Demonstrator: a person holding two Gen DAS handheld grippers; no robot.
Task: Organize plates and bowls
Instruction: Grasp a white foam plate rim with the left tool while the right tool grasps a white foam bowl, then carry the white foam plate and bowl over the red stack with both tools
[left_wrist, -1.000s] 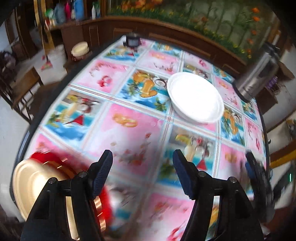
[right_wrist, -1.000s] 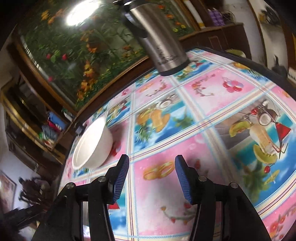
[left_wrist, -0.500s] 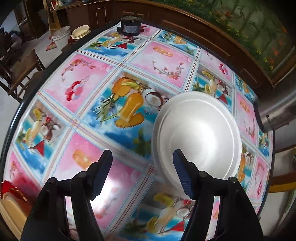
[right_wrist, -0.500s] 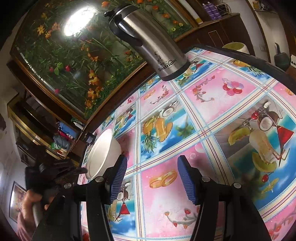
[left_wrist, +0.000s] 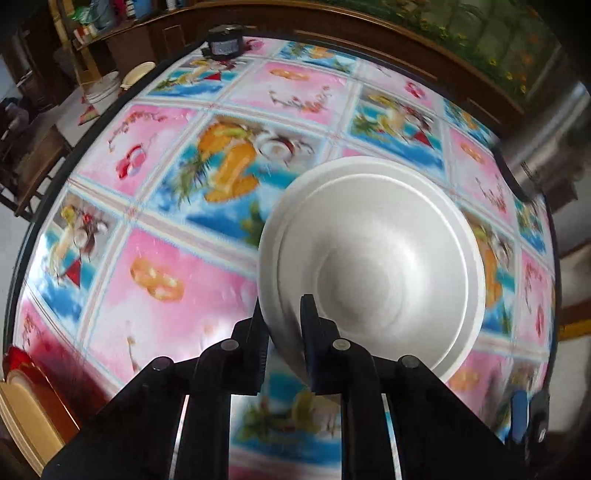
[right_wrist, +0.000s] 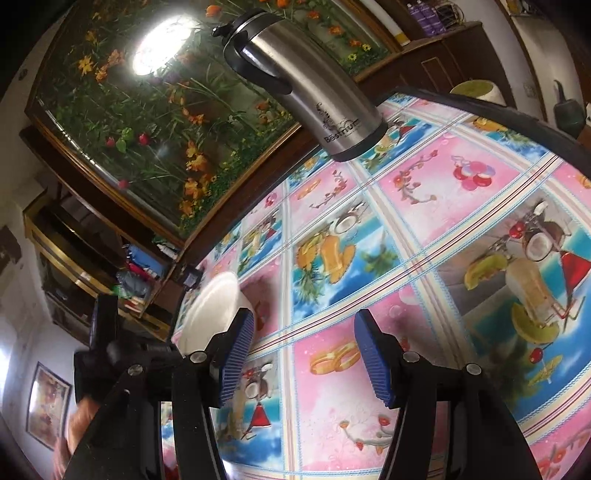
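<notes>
A white bowl (left_wrist: 373, 266) sits on the patterned tablecloth (left_wrist: 177, 266) in the left wrist view. My left gripper (left_wrist: 282, 325) is shut on its near-left rim, one finger inside and one outside. The bowl also shows in the right wrist view (right_wrist: 214, 310), at the left, partly behind my finger. My right gripper (right_wrist: 303, 354) is open and empty above the tablecloth (right_wrist: 424, 229). A gold plate on a red one (left_wrist: 26, 402) lies at the table's near-left edge.
A steel thermos jug (right_wrist: 310, 85) stands at the far side of the table, right of the bowl. A small black device (left_wrist: 223, 44) sits at the far table edge. Dark wooden cabinets and a flower mural surround the table.
My left gripper moved forward to the white bowl and closed on its rim. The right gripper stayed open and barely moved.
</notes>
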